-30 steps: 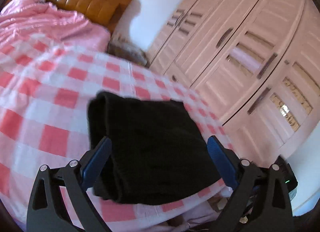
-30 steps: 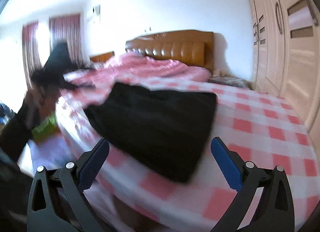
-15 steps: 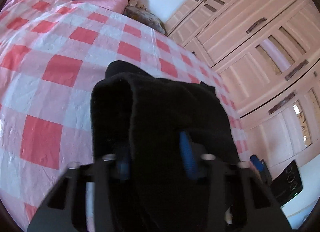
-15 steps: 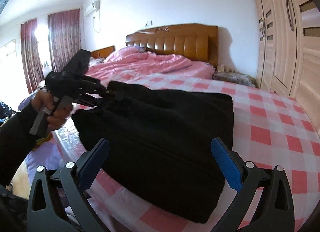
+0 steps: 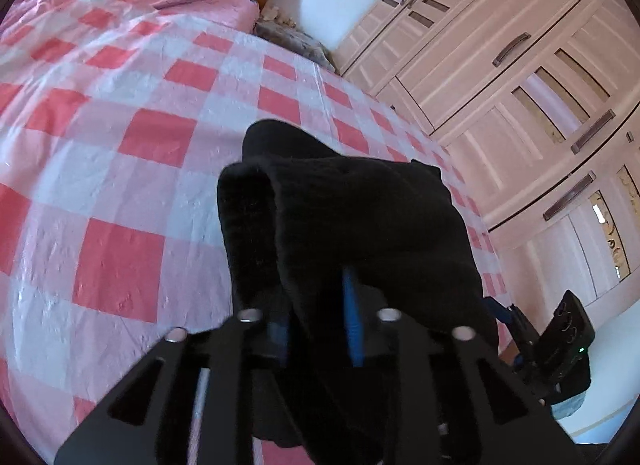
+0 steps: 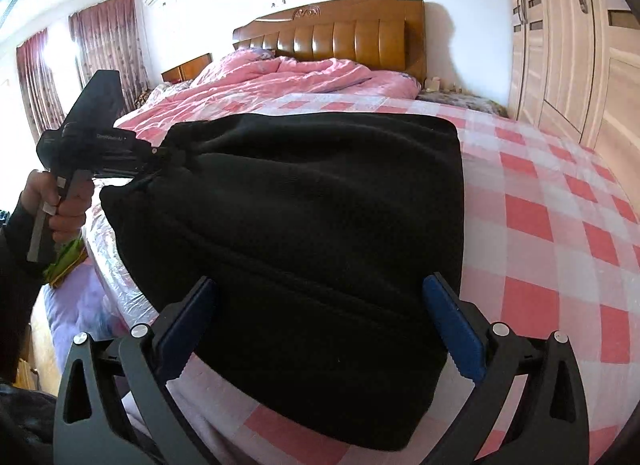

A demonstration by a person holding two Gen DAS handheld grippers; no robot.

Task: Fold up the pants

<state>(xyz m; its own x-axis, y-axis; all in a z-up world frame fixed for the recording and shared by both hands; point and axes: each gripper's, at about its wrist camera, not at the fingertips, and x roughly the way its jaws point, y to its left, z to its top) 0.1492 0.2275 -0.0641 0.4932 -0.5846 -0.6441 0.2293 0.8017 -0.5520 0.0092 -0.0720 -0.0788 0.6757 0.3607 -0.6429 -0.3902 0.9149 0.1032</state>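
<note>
The black pants (image 6: 304, 217) lie folded into a thick rectangle on the red and white checked bed cover (image 6: 560, 233), near its front edge. My left gripper (image 5: 316, 317) is shut on the left end of the pants (image 5: 360, 225), with the cloth bunched between its blue pads. It also shows in the right wrist view (image 6: 160, 157), held by a hand at the pants' left corner. My right gripper (image 6: 320, 325) is open, its blue fingers (image 6: 452, 329) on either side of the pants' near edge.
A pink quilt (image 6: 280, 81) and a brown headboard (image 6: 340, 37) lie at the far end of the bed. A pale wooden wardrobe (image 5: 520, 77) stands along the right. A green packet (image 6: 66, 261) lies on a lilac surface left of the bed.
My left gripper moved onto the left end of the pants and shut on the cloth. My right gripper moved closer to the near edge and stayed open.
</note>
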